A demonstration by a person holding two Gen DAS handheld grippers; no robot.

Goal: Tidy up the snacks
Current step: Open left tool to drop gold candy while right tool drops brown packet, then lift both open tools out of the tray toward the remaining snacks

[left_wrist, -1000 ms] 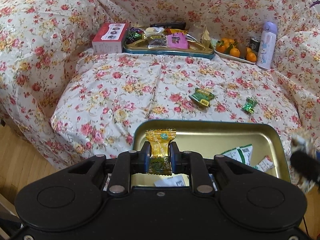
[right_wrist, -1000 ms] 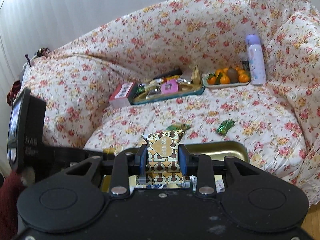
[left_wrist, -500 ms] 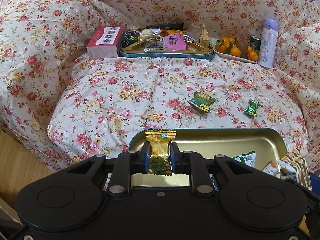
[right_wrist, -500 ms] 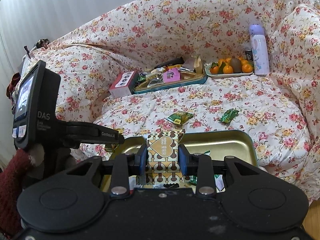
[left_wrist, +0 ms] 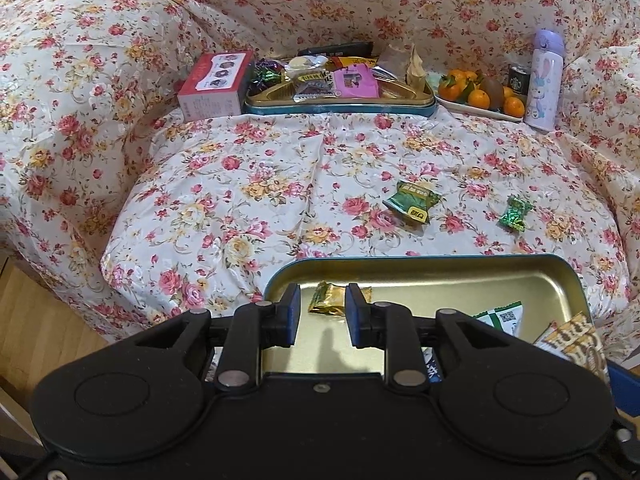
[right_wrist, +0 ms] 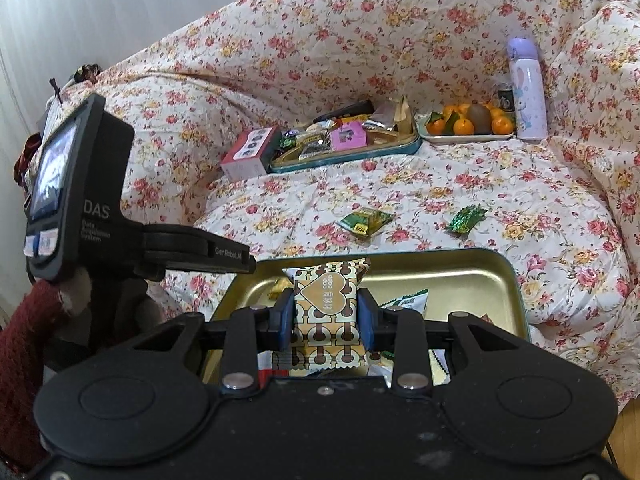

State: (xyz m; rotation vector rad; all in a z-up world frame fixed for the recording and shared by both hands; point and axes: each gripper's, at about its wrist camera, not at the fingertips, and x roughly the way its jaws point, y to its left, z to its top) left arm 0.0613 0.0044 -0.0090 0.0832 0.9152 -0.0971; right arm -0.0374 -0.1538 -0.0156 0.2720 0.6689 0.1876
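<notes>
Gold-wrapped candy [left_wrist: 328, 299] lies on the floor of the brass-coloured tin tray [left_wrist: 448, 276], seemingly free of the left gripper [left_wrist: 319, 312], whose jaws have just been opening and stand apart. The right gripper [right_wrist: 326, 316] is clamped on a brown patterned packet [right_wrist: 328, 308] over the same tray. Beyond, a green packet [left_wrist: 412, 202] and a green candy [left_wrist: 515, 213] lie on the floral cover [left_wrist: 240, 184].

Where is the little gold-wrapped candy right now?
In the left wrist view, the gold candy lies in the near tin tray, loose beyond the open left gripper.
</notes>
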